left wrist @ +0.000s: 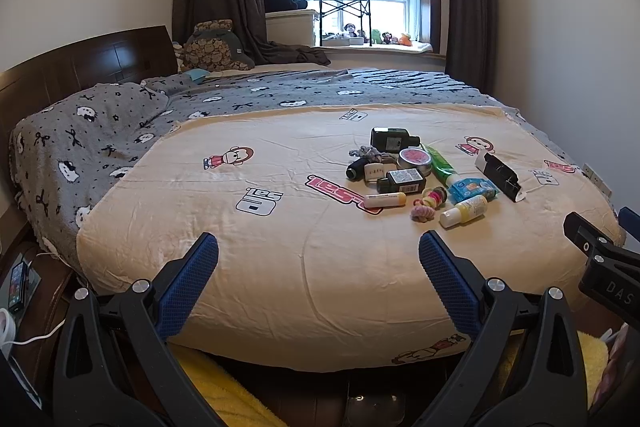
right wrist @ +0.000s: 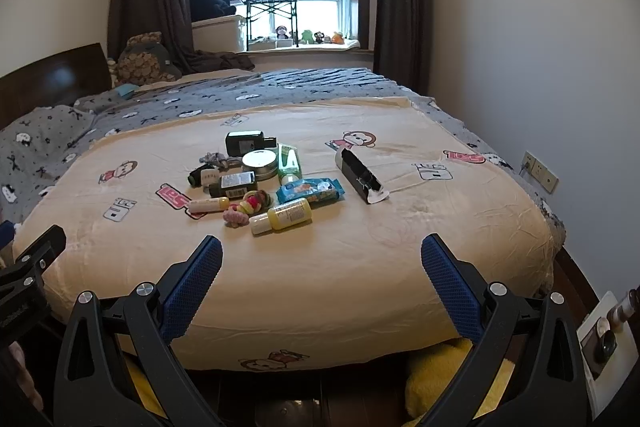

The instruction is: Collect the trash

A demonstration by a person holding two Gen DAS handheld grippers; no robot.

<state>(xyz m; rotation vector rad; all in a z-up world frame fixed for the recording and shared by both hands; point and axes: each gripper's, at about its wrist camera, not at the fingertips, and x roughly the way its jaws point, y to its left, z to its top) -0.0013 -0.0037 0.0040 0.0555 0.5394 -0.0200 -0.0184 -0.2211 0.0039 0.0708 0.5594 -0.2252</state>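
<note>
Two grippers hang at the near edge of the bed (right wrist: 460,227), both empty, with the clutter lying well ahead of them on the cream blanket (left wrist: 280,267). No bin or bag shows in either view, so where the trash should go cannot be told.

Judging by the task, the first step is to choose what counts as trash. The likeliest piece is the opened black carton (right wrist: 360,175), lying on its side with its white flap torn out, a little apart on the right of the pile. The blue wipes packet (right wrist: 310,191) just left of it may also qualify. The yellow bottle (right wrist: 282,215), the round tin (right wrist: 260,163) and the hair ties (right wrist: 250,205) look like things to keep.

To do it well, I would send the right gripper (right wrist: 322,253) to the carton, since it sits on that side with bare blanket around it. Come down across the carton's narrow width, not its length, and close gently, as thin card should crush easily. Keep clear of the wipes packet so that nothing is dragged along.

Both pairs of fingers stand wide apart, touching nothing. The left gripper (left wrist: 318,251) has its blue fingers (left wrist: 192,279) over bare blanket, left of the pile.
</note>
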